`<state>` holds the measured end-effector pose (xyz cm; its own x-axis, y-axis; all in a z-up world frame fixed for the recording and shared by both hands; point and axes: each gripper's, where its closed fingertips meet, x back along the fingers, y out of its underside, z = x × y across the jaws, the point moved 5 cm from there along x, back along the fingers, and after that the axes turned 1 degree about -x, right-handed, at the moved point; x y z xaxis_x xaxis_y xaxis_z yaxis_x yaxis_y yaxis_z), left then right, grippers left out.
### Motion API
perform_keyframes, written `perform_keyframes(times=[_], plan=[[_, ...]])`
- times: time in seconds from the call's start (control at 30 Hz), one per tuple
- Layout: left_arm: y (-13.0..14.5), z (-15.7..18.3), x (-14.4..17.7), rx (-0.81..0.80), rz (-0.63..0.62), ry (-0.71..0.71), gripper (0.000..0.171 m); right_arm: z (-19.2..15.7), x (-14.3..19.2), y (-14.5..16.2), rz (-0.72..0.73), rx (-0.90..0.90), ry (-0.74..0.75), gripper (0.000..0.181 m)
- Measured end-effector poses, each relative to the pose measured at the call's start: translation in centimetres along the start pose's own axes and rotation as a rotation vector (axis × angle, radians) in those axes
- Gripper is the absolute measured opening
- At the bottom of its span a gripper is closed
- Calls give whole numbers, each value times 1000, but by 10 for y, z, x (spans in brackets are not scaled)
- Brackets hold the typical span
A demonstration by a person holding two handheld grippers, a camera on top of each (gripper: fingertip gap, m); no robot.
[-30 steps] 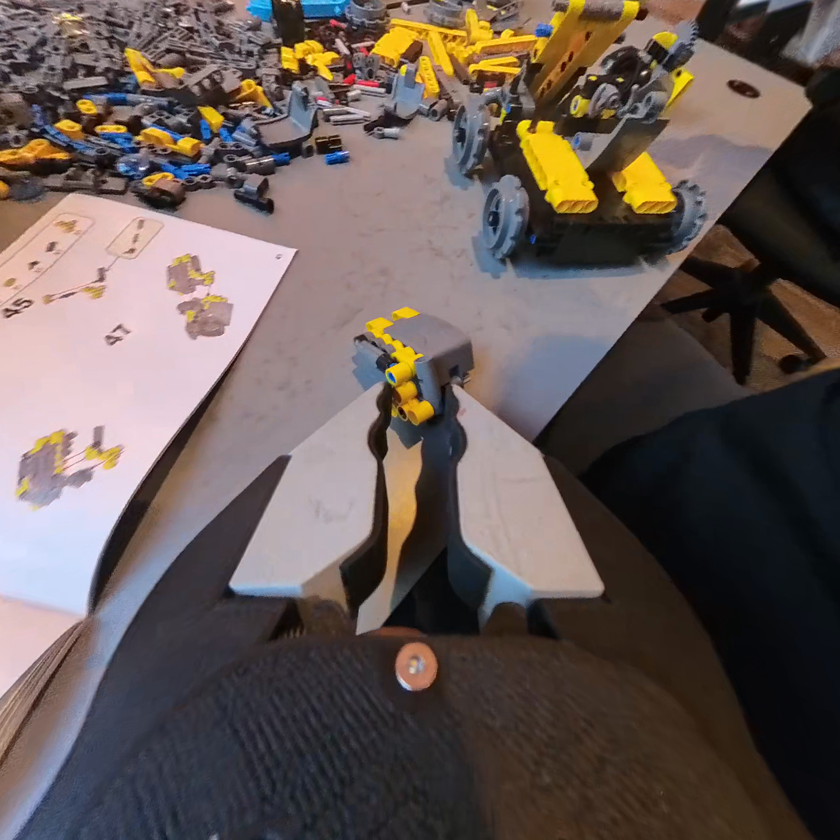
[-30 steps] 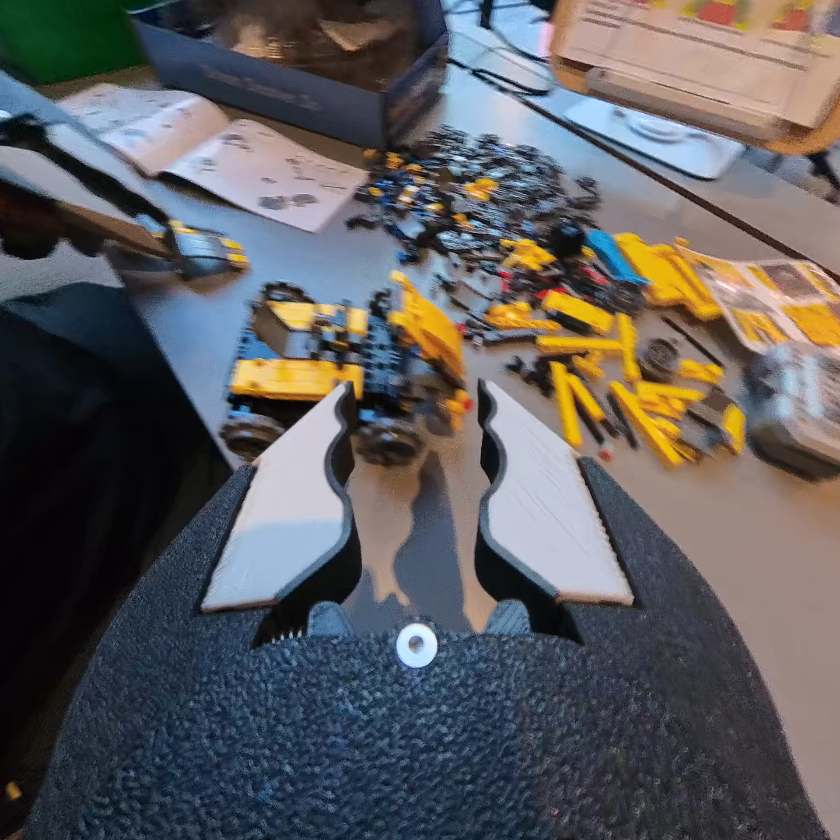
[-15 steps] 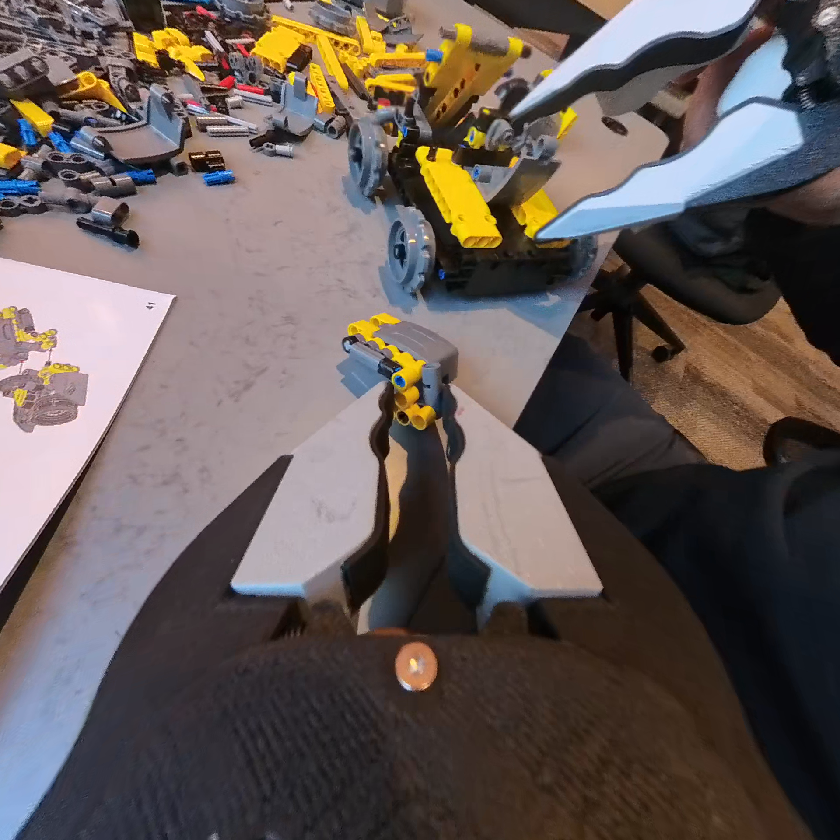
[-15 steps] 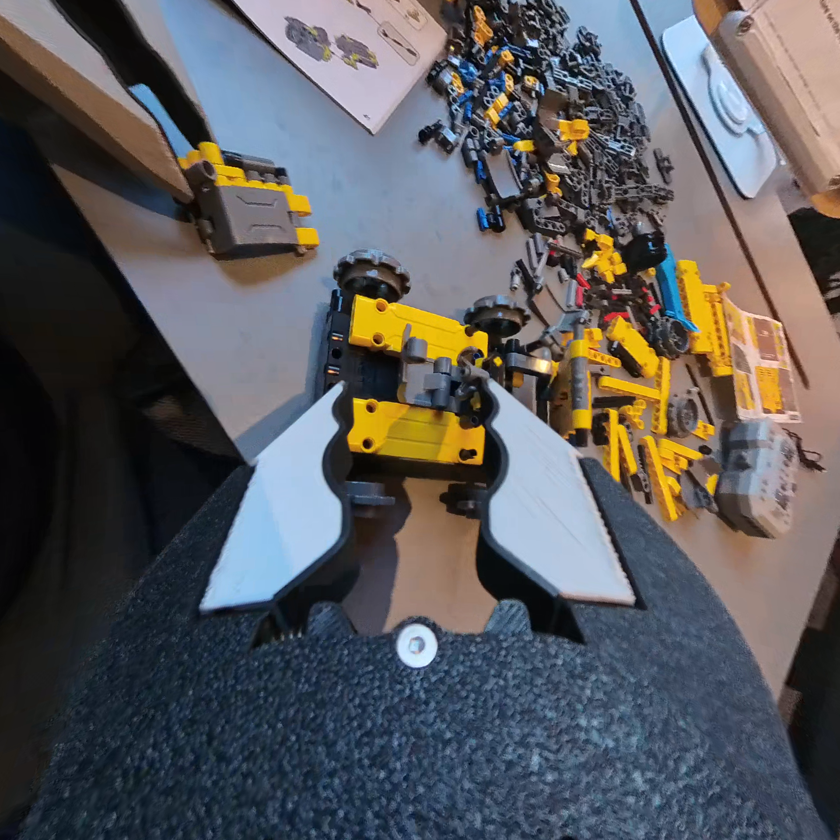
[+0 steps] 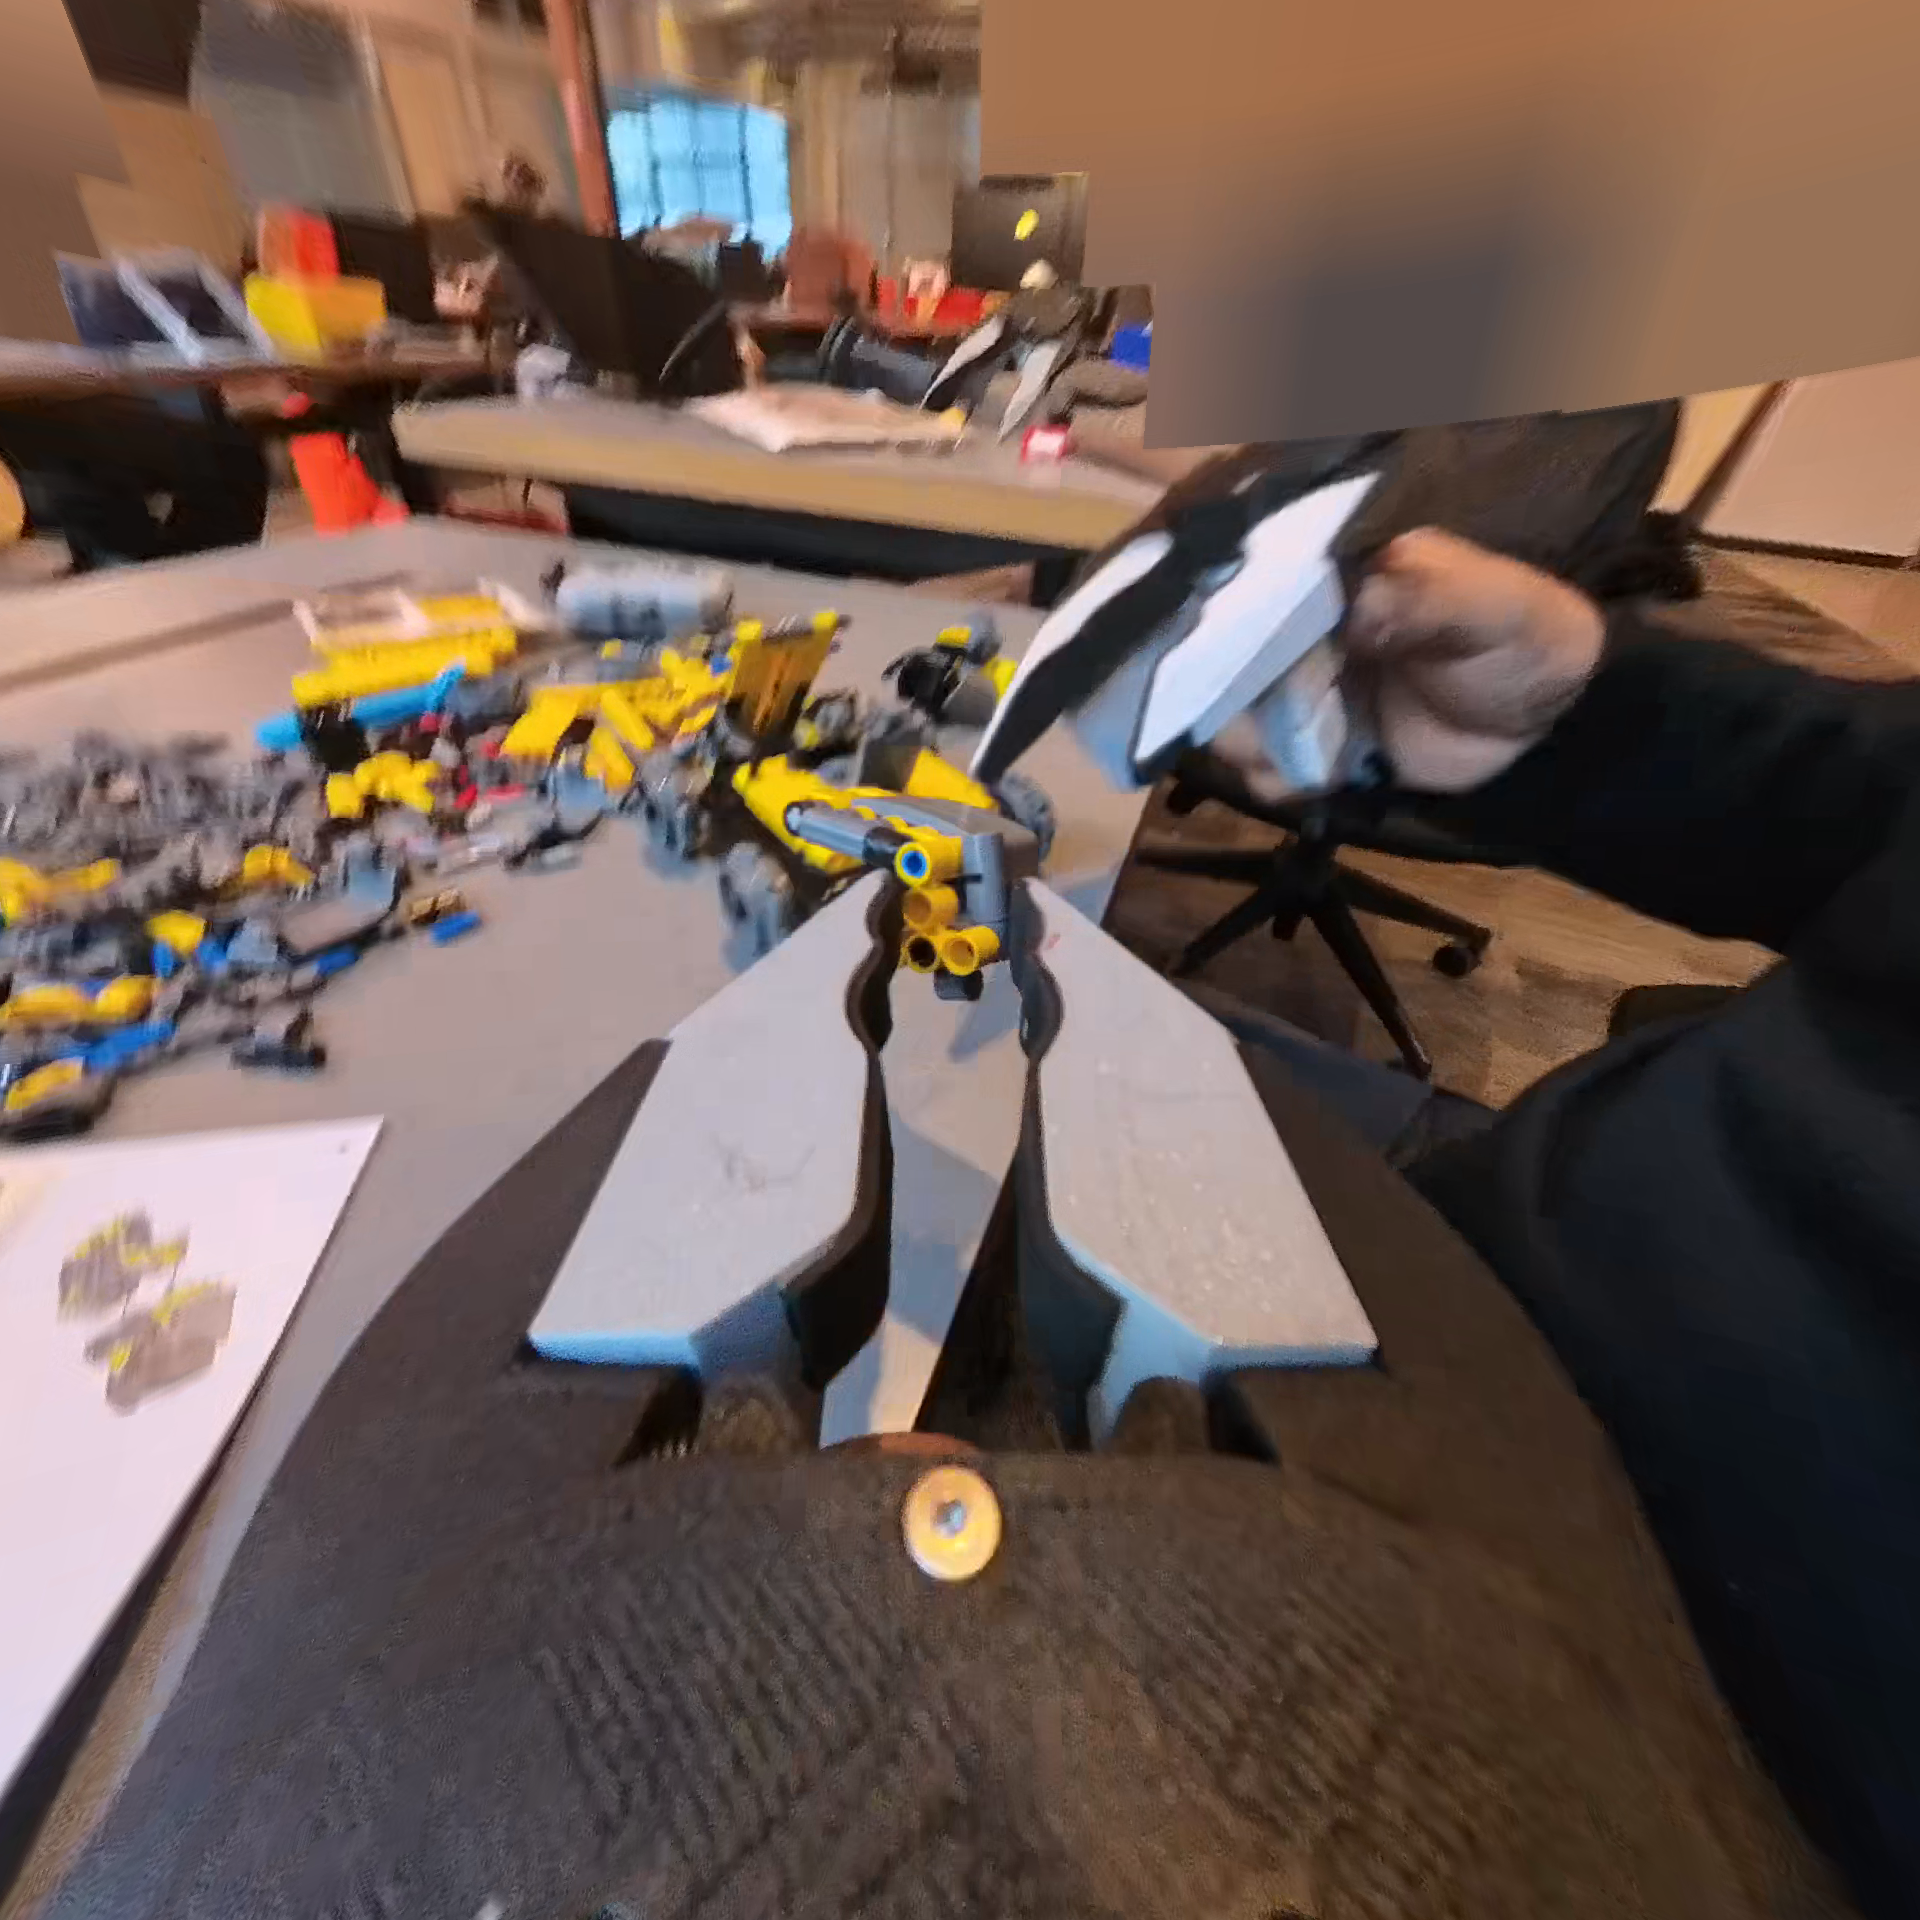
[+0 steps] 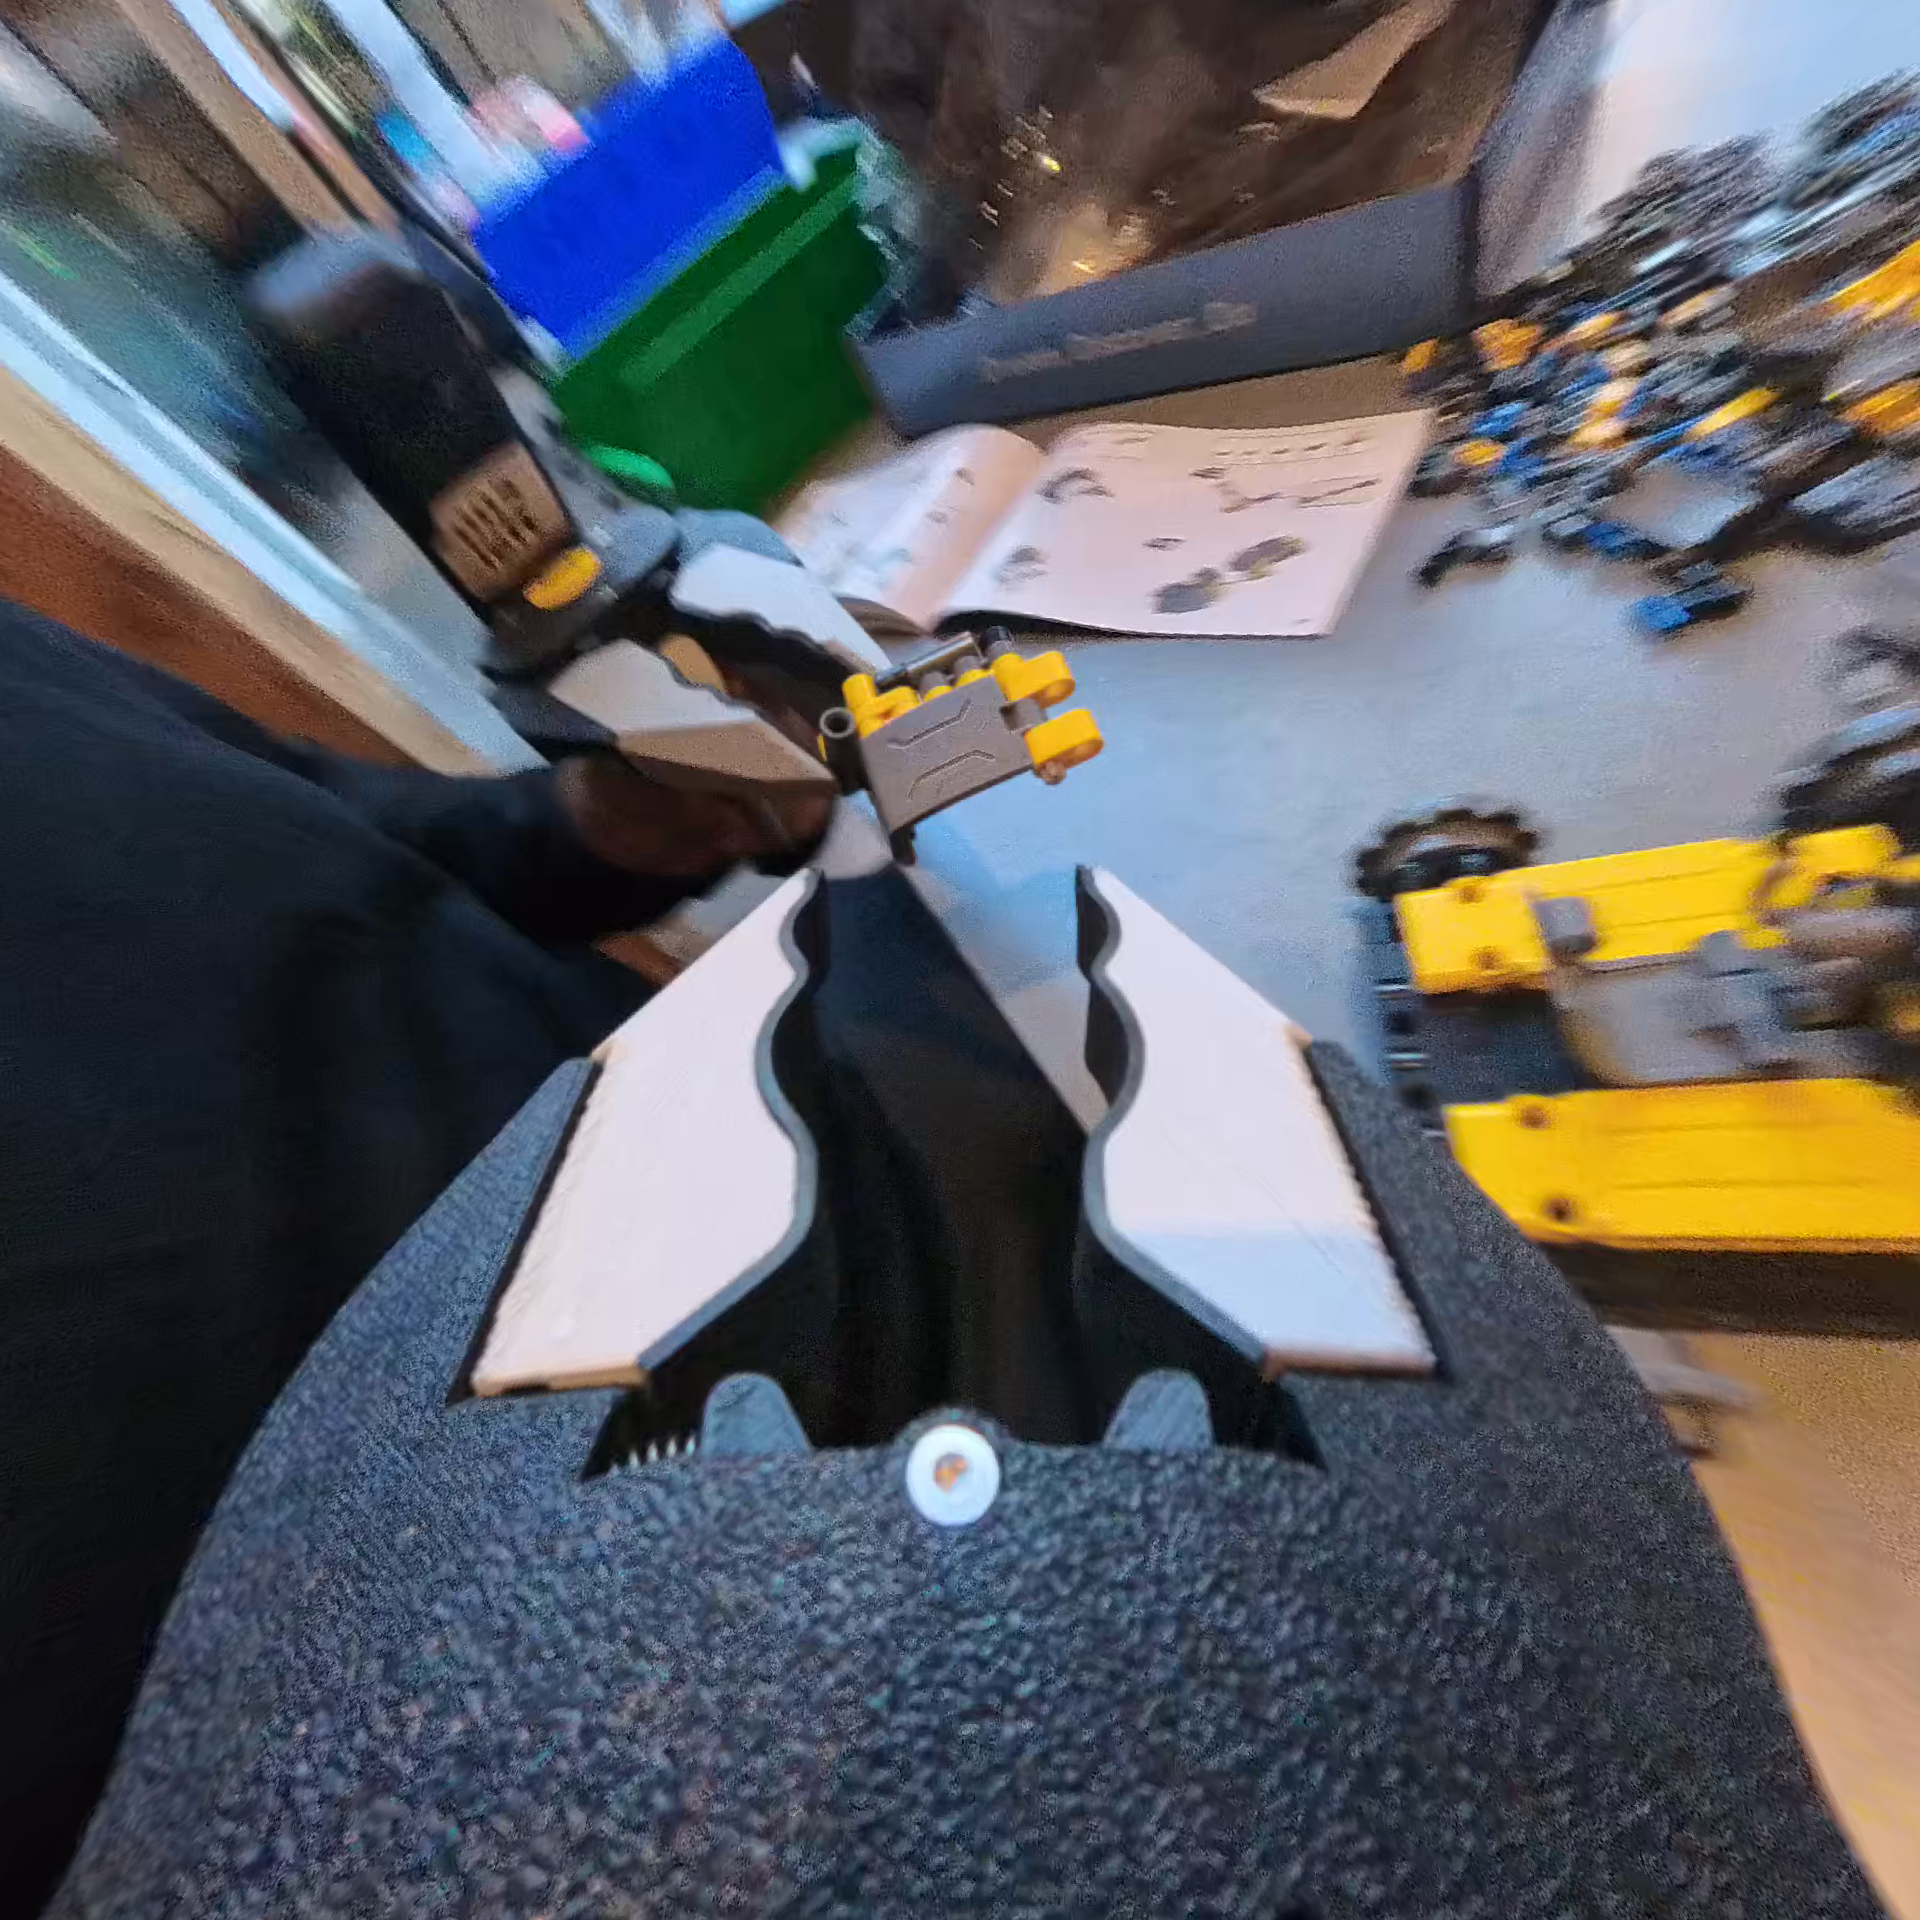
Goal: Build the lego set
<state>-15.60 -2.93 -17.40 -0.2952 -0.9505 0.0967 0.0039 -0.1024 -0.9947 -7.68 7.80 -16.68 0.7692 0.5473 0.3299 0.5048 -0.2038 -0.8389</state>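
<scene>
In the left wrist view the left gripper [image 5: 951, 909] is clamped on a small grey-and-yellow brick sub-assembly [image 5: 930, 873], as it was half a second ago, but the piece has been lifted off the grey table [image 5: 582, 997] and the view now looks level across the room, not down at the tabletop. One right gripper [image 5: 1049, 758] shows beyond it, a hand [image 5: 1455, 665] on its handle, its tips close above the one yellow model [image 5: 831, 800]; one instruction booklet [image 5: 156, 1299] lies at left, and the loose parts [image 5: 208, 831] are too many and too blurred to count. In the right wrist view the right gripper [image 6: 951, 904] is spread wide and empty; it has swung off the model [image 6: 1662, 1039], now at the right, toward the one sub-assembly [image 6: 961, 732] held up in the air by the left gripper [image 6: 831, 743]. One open booklet [image 6: 1174, 530] and one box [image 6: 1174, 332] lie behind.
</scene>
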Motion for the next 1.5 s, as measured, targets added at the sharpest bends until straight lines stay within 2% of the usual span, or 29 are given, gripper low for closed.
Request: perform_keyframes(times=[0.07, 0.13, 0.17, 0.2, 0.27, 0.33, 0.4, 0.5, 0.57, 0.73, 0.83, 0.97, 1.03, 1.13, 1.2, 1.27, 1.33, 1.43, 1.5], plan=[[-9, 12, -3, -66, 47, 66, 19, -7, -2, 0, 78, -164, -188, 45], [-10, 21, -10, -129, 39, 106, 19, -14, 3, -4, 143, -305, -386, 32], [-10, 25, -14, -155, 28, 119, 19, -13, 5, -3, 155, -366, -431, 11], [-10, 28, -18, -169, 19, 126, 19, -11, 7, -1, 152, -419, -458, 5], [-8, 29, -28, -190, -12, 117, 19, -7, 13, 1, 169, -479, -499, 3], [-2, 26, -42, -184, -76, 100, 20, 1, 20, 4, 169, -438, -404, 3], [3, 24, -52, -122, -160, 114, 29, 9, 40, 1, 166, -349, -277, 1], [7, 20, -49, -59, -178, 123, 33, 31, 87, -9, 183, -163, 21, 1], [12, 16, -42, -37, -185, 102, 32, 48, 108, -5, 123, -68, 217, 2], [31, 6, -29, 16, -250, 47, 29, 73, 114, 19, -68, 99, 462, 2], [24, 4, -46, -22, -278, 72, 27, 81, 109, 29, -113, 122, 488, 2], [12, 5, -98, -179, -344, 93, 28, 87, 108, 32, -125, 177, 546, 2], [10, 11, -121, -238, -365, 105, 31, 87, 111, 31, -165, 293, 631, 2], [9, 29, -146, -299, -385, 156, 33, 90, 111, 36, -302, 553, 786, 2], [15, 31, -158, -375, -414, 120, 33, 95, 104, 44, -394, 712, 855, 4], [25, 27, -165, -442, -451, 71, 32, 99, 94, 51, -438, 835, 889, 17], [31, 25, -168, -480, -462, 53, 30, 102, 85, 56, -458, 878, 869, 25], [35, 24, -161, -463, -471, 52, 20, 103, 86, 54, -436, 825, 810, 43], [36, 19, -149, -459, -473, 32, 18, 99, 101, 41, -329, 772, 769, 45]])
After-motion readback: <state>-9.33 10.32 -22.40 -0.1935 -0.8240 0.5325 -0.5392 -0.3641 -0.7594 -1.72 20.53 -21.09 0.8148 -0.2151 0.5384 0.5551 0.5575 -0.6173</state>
